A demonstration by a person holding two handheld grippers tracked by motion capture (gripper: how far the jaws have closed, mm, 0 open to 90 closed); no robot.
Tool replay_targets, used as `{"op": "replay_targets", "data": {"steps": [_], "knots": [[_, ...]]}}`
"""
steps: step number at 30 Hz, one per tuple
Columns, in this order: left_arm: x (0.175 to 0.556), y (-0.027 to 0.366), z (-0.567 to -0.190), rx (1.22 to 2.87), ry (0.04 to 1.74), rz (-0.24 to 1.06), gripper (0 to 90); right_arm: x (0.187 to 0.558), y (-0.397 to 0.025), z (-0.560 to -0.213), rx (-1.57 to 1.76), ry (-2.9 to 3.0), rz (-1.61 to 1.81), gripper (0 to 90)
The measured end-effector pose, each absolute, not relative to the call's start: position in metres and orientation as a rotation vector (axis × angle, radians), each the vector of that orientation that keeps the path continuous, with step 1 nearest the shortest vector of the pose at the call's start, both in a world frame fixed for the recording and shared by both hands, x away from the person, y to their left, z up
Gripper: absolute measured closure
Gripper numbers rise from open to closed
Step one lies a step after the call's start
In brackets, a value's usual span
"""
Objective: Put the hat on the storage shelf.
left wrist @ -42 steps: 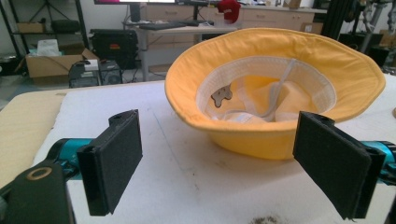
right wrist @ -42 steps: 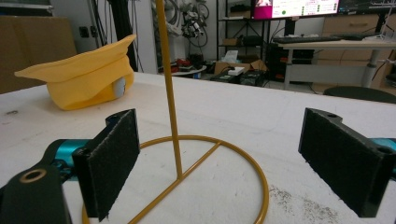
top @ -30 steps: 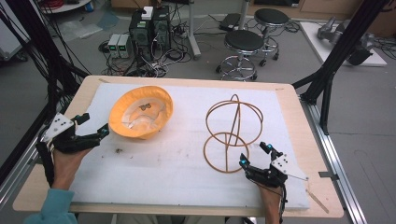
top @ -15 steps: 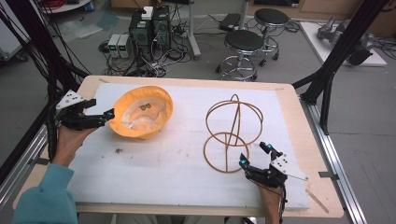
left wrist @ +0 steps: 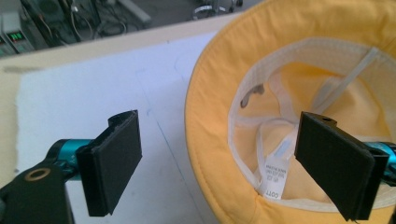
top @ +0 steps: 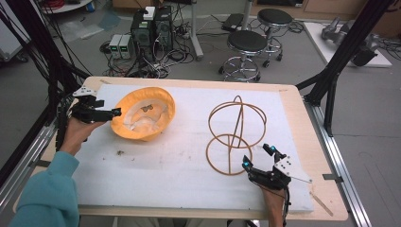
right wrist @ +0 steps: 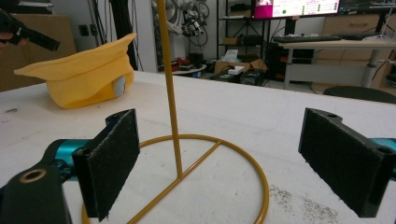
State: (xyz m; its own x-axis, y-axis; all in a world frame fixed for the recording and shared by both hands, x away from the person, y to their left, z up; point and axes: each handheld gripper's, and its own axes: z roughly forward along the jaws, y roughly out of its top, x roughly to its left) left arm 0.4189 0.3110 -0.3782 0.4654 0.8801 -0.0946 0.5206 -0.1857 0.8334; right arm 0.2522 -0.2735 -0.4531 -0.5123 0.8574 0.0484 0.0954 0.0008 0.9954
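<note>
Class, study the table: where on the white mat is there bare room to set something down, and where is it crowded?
Bare mat lies between the yellow hat and the wire stand, and along the near edge between the two hands. It is crowded where the left gripper meets the hat's brim and where the right gripper faces the stand's base ring.

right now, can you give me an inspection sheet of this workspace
surface: white mat on a wooden table, with small dark specks.
job's things: yellow hat lying crown down, label showing inside; gold wire stand upright on its ring base.
clutter: nothing seen on the mat.
grippers: left tool open at the hat's brim; right tool open at the stand's base ring.
cables: one trails from the right tool; tangle on the floor by the computers.
surroundings: two stools, black frame posts.
</note>
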Motion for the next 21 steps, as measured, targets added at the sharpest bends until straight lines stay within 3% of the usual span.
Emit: {"op": "replay_targets", "data": {"steps": [6,14,19,21], "knots": [[0.427,0.312,-0.389,1.897,1.234,0.421,18.8,0.252,-0.274,-0.453,0.998,1.659,1.578,11.5],[0.430,0.313,-0.392,1.869,1.267,0.329,35.3,0.252,-0.275,-0.453,1.003,1.651,1.584,11.5],[0.433,0.313,-0.396,1.876,1.292,0.289,36.2,0.252,-0.275,-0.453,0.999,1.646,1.585,11.4],[0.433,0.312,-0.396,1.886,1.282,0.279,44.6,0.252,-0.275,-0.453,0.999,1.646,1.585,11.5]]}}
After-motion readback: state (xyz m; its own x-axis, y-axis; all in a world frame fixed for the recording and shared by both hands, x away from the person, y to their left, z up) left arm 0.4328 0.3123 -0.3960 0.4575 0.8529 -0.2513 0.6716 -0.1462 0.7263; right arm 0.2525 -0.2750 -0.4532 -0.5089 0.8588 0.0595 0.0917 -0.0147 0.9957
